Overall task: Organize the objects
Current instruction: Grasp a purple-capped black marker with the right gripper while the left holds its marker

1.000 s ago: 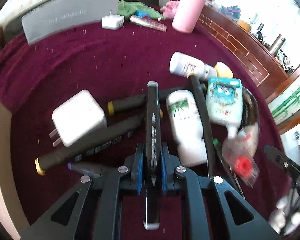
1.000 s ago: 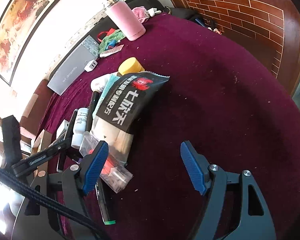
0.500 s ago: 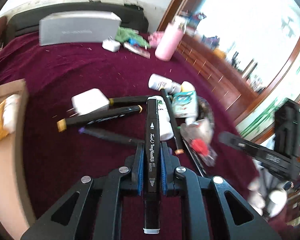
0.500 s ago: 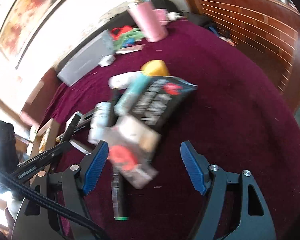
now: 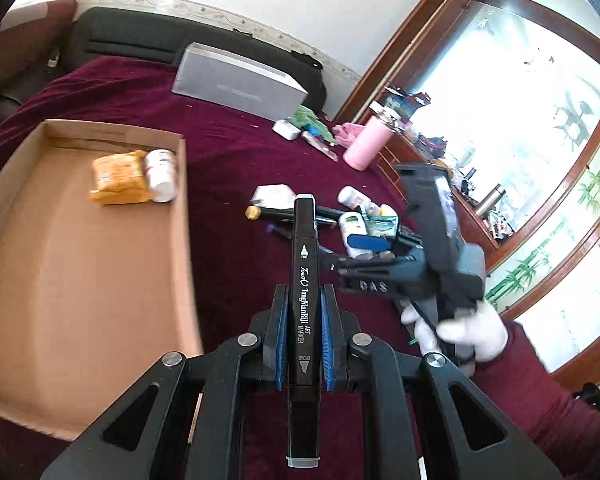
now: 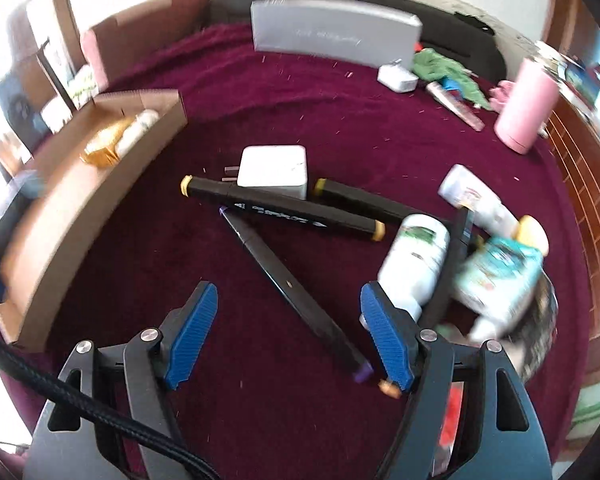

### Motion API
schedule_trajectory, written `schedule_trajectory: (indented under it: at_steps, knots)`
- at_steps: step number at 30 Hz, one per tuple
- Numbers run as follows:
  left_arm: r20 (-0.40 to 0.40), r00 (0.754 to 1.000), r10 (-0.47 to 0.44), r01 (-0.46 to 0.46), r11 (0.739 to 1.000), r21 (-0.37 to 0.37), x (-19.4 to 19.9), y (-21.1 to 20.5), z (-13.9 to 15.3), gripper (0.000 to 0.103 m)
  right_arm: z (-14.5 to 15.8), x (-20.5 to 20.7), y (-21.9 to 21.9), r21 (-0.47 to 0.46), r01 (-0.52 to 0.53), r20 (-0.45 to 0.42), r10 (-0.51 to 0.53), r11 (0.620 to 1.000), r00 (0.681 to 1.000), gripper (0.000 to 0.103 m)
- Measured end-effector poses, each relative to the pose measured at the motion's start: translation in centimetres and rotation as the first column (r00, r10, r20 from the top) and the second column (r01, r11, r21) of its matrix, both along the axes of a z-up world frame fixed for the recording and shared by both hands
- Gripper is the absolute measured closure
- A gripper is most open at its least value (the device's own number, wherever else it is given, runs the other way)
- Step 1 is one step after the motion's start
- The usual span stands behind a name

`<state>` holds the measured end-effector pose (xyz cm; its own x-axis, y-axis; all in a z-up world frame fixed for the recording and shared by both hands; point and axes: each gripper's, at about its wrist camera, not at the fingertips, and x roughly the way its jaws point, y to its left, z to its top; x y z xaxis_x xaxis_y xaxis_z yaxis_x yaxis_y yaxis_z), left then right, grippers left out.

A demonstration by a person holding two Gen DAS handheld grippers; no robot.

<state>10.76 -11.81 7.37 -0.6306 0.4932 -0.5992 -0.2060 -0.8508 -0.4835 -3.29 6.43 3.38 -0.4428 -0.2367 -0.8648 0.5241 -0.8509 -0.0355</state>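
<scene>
Fingers of left gripper (image 5: 303,344) pinch black art marker (image 5: 303,280) lengthwise, likely bound for cardboard box (image 5: 186,248) just left. Right gripper (image 6: 288,340) spread wide, empty, straddling purple-tipped marker (image 6: 288,286) on cloth, seemingly lined up for pickup.

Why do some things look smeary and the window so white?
Right wrist view: the bottles and the cardboard box are smeared by motion blur, while the blue-padded tongs stay sharp. Left wrist view: the window glares white, and the fisheye bends straight edges.
</scene>
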Motion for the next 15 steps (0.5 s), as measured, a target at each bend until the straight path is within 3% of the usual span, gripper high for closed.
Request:
schedule_trajectory:
  at_steps: [2,3,7,9,15]
  knots:
    - [0.003,1.000,0.009,-0.009,1.000,0.001,0.5,-0.8,-0.4,0.091,-0.9,-0.8,-0.7,0.043,0.002,0.020,-0.003,0.999,1.000,0.040]
    - [0.006,1.000,0.014,-0.014,1.000,0.002,0.7,-1.2,-0.5,0.091,-1.4,-1.2,-0.8,0.042,0.004,0.042,-0.006,0.999,0.999,0.053]
    - [0.013,0.999,0.046,-0.046,0.999,0.015,1.5,-3.0,-1.2,0.091,-1.2,-1.1,-0.6,-0.003,0.049,0.068,-0.049,0.999,0.996,0.081]
    - [0.012,0.998,0.061,-0.061,0.998,0.017,1.8,-3.5,-1.3,0.091,-1.1,-0.9,-0.5,-0.039,0.058,0.094,-0.054,0.998,0.994,0.091]
    - [0.005,0.995,0.099,-0.099,0.995,0.020,2.2,-4.6,-1.2,0.091,-0.1,0.2,1.3,-0.232,0.108,0.203,-0.060,0.967,0.977,0.091]
